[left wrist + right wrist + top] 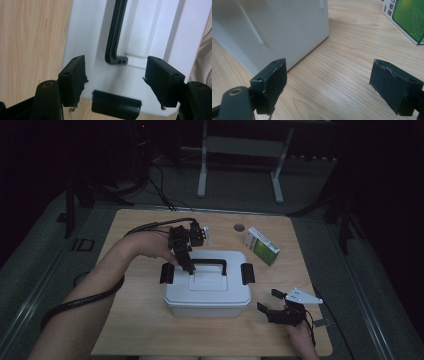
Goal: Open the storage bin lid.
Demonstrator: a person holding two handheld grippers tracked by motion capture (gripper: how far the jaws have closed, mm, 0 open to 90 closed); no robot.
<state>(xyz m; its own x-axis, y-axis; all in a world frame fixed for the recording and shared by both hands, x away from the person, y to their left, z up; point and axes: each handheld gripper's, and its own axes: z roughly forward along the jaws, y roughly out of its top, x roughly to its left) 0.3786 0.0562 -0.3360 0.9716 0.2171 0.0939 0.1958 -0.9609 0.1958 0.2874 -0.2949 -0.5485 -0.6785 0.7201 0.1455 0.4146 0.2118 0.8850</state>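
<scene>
A white plastic storage box (207, 292) with a lid stands in the middle of the wooden table. It has a black carry handle (210, 263) and a black latch at each end, the left latch (167, 273) and the right latch (247, 273). My left gripper (186, 264) hovers over the lid's left part, by the handle's left end. In the left gripper view its jaws stand open (116, 80) above the lid, with the handle's end (116, 37) beyond them and a latch (116, 105) below. My right gripper (269, 301) rests open at the box's front right corner, with bare table between its jaws (328, 85).
A green and white carton (262, 246) lies behind the box at the right and also appears in the right gripper view (409, 17). A small round disc (239, 226) and a small clear item (209, 234) sit near the table's far edge. The box wall (274, 27) is close to the right gripper's left jaw.
</scene>
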